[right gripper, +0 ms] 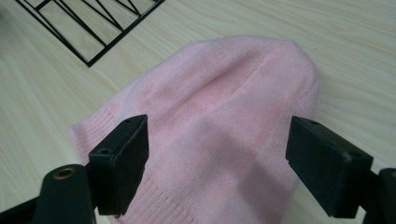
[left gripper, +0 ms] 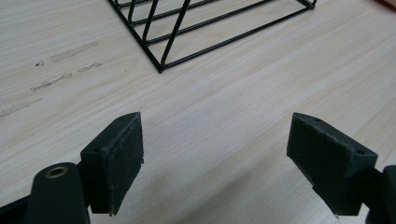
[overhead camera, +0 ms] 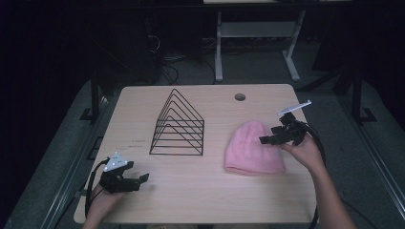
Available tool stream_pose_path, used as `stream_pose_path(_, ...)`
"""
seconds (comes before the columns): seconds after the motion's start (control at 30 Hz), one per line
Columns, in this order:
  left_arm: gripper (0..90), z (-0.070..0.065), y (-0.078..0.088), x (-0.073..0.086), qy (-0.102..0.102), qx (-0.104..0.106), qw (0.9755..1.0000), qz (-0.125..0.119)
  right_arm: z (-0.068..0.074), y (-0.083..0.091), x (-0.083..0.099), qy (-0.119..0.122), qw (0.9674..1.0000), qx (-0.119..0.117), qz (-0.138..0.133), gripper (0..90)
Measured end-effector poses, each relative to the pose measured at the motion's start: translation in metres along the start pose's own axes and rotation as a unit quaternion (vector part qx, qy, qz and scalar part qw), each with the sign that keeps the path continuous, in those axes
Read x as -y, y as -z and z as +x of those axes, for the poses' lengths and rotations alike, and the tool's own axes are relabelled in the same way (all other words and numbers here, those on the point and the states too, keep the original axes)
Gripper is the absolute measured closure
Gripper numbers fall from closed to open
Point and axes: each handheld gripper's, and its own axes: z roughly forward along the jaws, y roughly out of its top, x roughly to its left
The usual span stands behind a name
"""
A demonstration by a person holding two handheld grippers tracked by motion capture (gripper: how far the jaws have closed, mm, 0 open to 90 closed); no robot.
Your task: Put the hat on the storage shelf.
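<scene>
A pink knitted beanie (overhead camera: 253, 149) lies flat on the right half of the wooden table (overhead camera: 210, 200). My right gripper (overhead camera: 271, 140) hovers at its right edge, open, jaws pointing left over the hat. In the right gripper view the beanie (right gripper: 224, 116) lies below and between the spread jaws of the right gripper (right gripper: 217, 158), nothing clamped. A black wire file rack (overhead camera: 178, 125) stands left of centre. My left gripper (overhead camera: 141, 180) rests near the table's front left, open. In the left gripper view, the left gripper (left gripper: 215, 154) has bare wood between its jaws, the rack's corner (left gripper: 161, 67) ahead.
A round cable hole (overhead camera: 239, 97) sits near the table's far edge. Behind the table stand the white legs of another desk (overhead camera: 218, 52) and cables on the dark floor. Faint scuff marks (left gripper: 70, 51) mark the wood left of the rack.
</scene>
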Motion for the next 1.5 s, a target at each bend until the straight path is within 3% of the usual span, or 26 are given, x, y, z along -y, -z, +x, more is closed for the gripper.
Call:
stream_pose_path(0.23, 18.5, 0.001, 0.0, 0.001, 0.005, -0.003, 1.0, -0.003, -0.012, -0.012, -0.01, -0.014, 0.9999, 0.001, 0.0, 21.0)
stream_pose_path(0.53, 18.5, 0.001, 0.001, 0.001, 0.004, -0.002, 1.0, -0.001, -0.029, -0.037, -0.027, -0.028, 0.9989, 0.014, 0.034, 23.0)
stream_pose_path(0.9, 18.5, 0.007, 0.002, 0.003, 0.01, -0.006, 0.9999, -0.004, -0.046, -0.055, -0.04, -0.039, 0.998, 0.015, 0.048, 31.6)
stream_pose_path(0.97, 18.5, 0.006, 0.002, 0.004, 0.019, -0.007, 0.9998, -0.007, -0.048, -0.057, -0.041, -0.042, 0.9977, 0.014, 0.051, 32.8)
stream_pose_path(1.13, 18.5, 0.008, 0.001, 0.003, 0.017, -0.005, 0.9998, -0.007, -0.057, -0.066, -0.043, -0.051, 0.9967, 0.013, 0.062, 36.8)
stream_pose_path(1.27, 18.5, 0.009, 0.002, 0.004, 0.014, -0.005, 0.9999, -0.003, -0.067, -0.074, -0.039, -0.069, 0.9949, -0.004, 0.073, 41.5)
stream_pose_path(1.37, 18.5, 0.01, 0.003, 0.004, 0.017, -0.006, 0.9998, -0.005, -0.075, -0.079, -0.034, -0.091, 0.9926, -0.037, 0.072, 47.5)
stream_pose_path(1.5, 18.5, 0.012, 0.002, 0.005, 0.017, -0.005, 0.9998, -0.003, -0.078, -0.081, -0.032, -0.096, 0.9917, -0.049, 0.071, 50.5)
